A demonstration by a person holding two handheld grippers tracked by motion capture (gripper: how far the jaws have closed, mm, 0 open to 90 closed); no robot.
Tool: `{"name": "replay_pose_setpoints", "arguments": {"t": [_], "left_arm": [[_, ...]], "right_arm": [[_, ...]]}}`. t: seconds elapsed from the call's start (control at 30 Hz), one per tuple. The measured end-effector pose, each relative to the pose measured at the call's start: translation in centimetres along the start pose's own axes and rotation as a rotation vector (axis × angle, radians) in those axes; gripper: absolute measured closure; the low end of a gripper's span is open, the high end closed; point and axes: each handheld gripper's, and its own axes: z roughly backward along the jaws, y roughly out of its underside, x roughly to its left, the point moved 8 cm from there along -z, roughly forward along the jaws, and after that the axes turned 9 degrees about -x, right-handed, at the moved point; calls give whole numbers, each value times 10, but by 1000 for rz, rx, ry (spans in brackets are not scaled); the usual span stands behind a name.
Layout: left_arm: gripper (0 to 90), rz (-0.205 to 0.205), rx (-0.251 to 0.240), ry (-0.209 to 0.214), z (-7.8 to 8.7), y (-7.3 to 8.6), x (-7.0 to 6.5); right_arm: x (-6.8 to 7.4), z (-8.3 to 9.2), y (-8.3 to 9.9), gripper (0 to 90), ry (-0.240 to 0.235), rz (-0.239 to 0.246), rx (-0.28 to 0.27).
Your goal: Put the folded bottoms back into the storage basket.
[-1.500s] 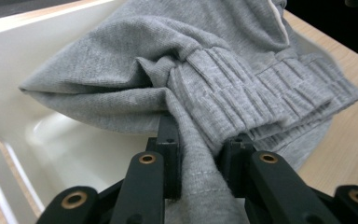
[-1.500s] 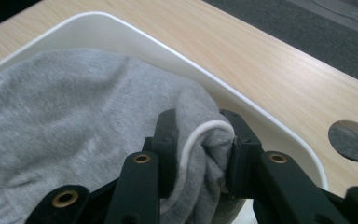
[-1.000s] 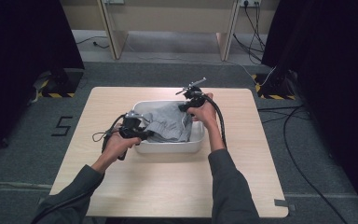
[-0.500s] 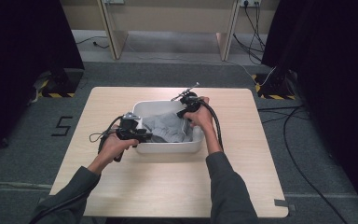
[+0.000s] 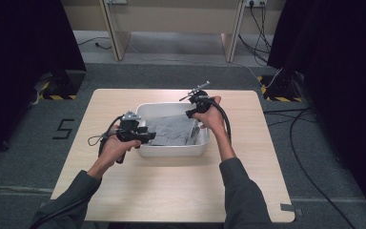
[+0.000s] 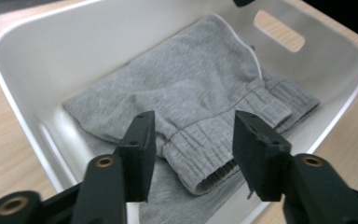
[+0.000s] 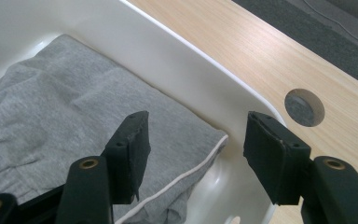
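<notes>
A folded grey garment (image 5: 172,130) (image 6: 191,100) (image 7: 60,121) with a ribbed cuff lies in a white plastic tub (image 5: 171,150) (image 6: 28,60) (image 7: 177,56) at the table's middle. My left gripper (image 5: 145,135) (image 6: 193,142) hovers over the tub's left end. Its jaws have just been opening and stand apart above the ribbed cuff, not pressing it. My right gripper (image 5: 191,114) (image 7: 193,140) hangs over the tub's right end. Its jaws have just been opening too, and they stand apart above the garment's white-edged corner with nothing gripped.
The tub sits on a light wooden table (image 5: 171,191) with a round cable hole (image 7: 304,107) near its far right corner. Cables (image 5: 295,124) lie on the grey floor to the right. A pale wooden frame (image 5: 171,24) stands beyond the table.
Both grippers have let go of the garment, which has dropped flat into the tub. Both pairs of jaws have opened. The right hand has shifted slightly toward the tub's far right corner.
</notes>
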Motion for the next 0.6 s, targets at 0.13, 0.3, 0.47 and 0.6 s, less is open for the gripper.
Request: {"name": "replay_pose_setpoints", "arguments": {"t": [0.13, 0.3, 0.47, 0.6], "left_arm": [[419, 13, -21, 25, 8, -5, -10], [368, 9, -25, 51, 16, -6, -21], [327, -2, -32, 81, 27, -4, -32], [314, -9, -38, 111, 37, -2, -43]], "right_arm": [[1, 6, -2, 400, -9, -1, -26], [6, 13, -3, 393, -28, -1, -41], [10, 22, 0, 377, -50, 3, -61], [11, 30, 2, 369, -72, -35, -94]]}}
